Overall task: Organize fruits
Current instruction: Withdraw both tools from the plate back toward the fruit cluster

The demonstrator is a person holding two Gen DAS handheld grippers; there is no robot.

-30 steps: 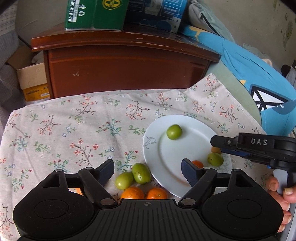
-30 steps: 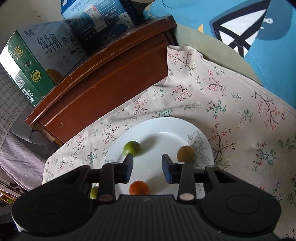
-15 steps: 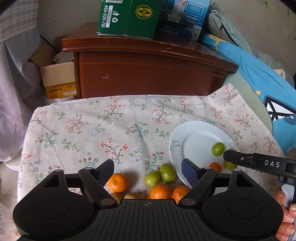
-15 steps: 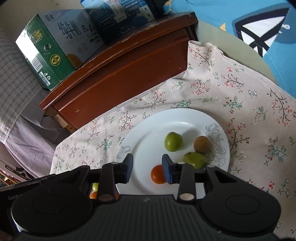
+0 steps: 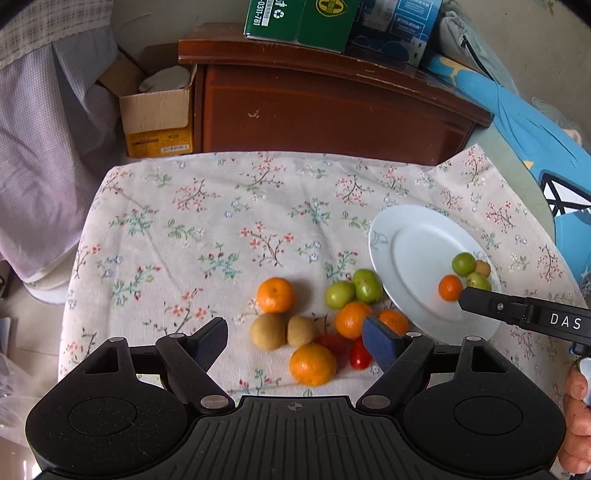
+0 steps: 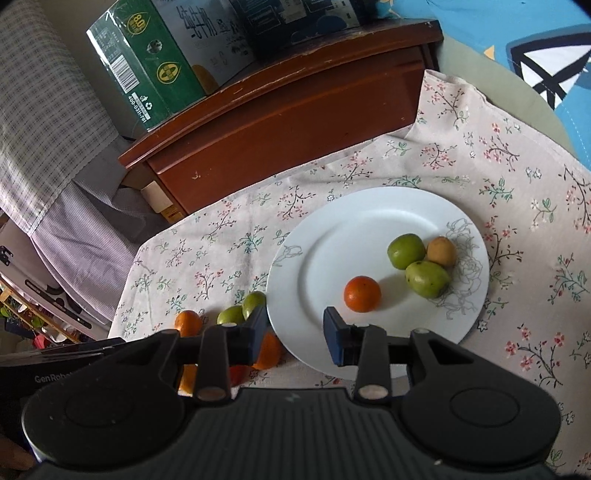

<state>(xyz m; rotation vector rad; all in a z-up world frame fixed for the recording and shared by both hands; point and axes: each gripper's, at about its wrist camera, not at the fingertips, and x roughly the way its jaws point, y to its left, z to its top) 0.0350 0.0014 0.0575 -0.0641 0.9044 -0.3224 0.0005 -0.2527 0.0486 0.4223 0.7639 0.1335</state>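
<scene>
On the table's floral cloth, loose fruits [image 5: 314, 321] cluster left of the plate [image 6: 325, 236], which holds four; left tongs [image 5: 295, 341] gape empty above them, ready to pick; right tongs [image 6: 295, 330] hang half-open, empty.

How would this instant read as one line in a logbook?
left claw: open, empty, above loose fruit | right claw: open, empty, over plate edge | plate: four fruits

Pretty cluttered room tbh. A dark red-brown wooden cabinet [image 5: 332, 110] sits right behind the floral tablecloth [image 5: 221, 229], with a green carton [image 6: 147, 70] and a blue box [image 5: 395, 26] on top. An open cardboard box [image 5: 159, 114] sits left of it, beside checked purple fabric [image 5: 48, 147]. Blue bedding [image 6: 517, 40] lies to the right, in soft daylight.
</scene>
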